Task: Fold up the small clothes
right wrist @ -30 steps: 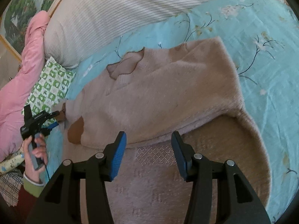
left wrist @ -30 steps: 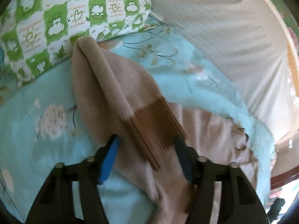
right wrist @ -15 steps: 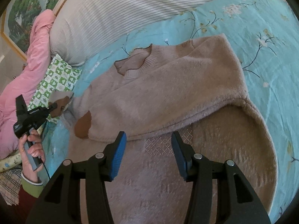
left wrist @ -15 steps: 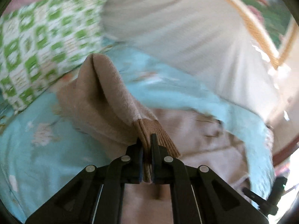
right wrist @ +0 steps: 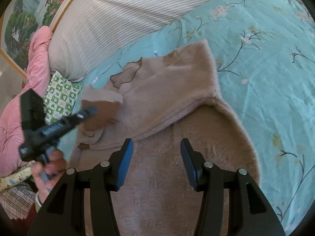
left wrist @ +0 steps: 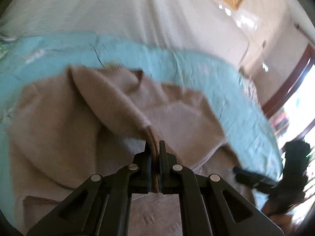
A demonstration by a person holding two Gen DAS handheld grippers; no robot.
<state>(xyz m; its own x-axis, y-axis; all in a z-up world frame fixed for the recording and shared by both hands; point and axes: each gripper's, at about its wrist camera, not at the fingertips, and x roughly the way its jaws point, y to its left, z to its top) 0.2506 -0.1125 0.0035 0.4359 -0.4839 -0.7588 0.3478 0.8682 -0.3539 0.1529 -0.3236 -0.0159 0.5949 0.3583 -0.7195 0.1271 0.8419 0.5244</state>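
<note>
A small beige sweater [right wrist: 173, 90] lies on the teal floral bedspread [right wrist: 265, 63], its lower half folded up over the body. My left gripper [left wrist: 155, 147] is shut on the brown ribbed cuff [left wrist: 152, 137] of one sleeve [left wrist: 110, 98] and holds it lifted over the sweater's body. The same gripper shows in the right wrist view [right wrist: 86, 112] at the left, with the cuff [right wrist: 102, 114] over the sweater. My right gripper [right wrist: 156, 149] is open and empty, hovering above the sweater's near part. It shows blurred in the left wrist view [left wrist: 254, 177].
A white striped pillow [right wrist: 122, 19] lies along the far side of the bed. A green checked cushion [right wrist: 61, 96] and a pink quilt [right wrist: 15, 106] sit at the left. A framed picture [right wrist: 25, 11] hangs behind. A doorway [left wrist: 295, 90] is at the right.
My left gripper shut on the sleeve cuff, lifted it and carried it from the green cushion side across over the sweater's body. My right gripper stayed open and nearly still.
</note>
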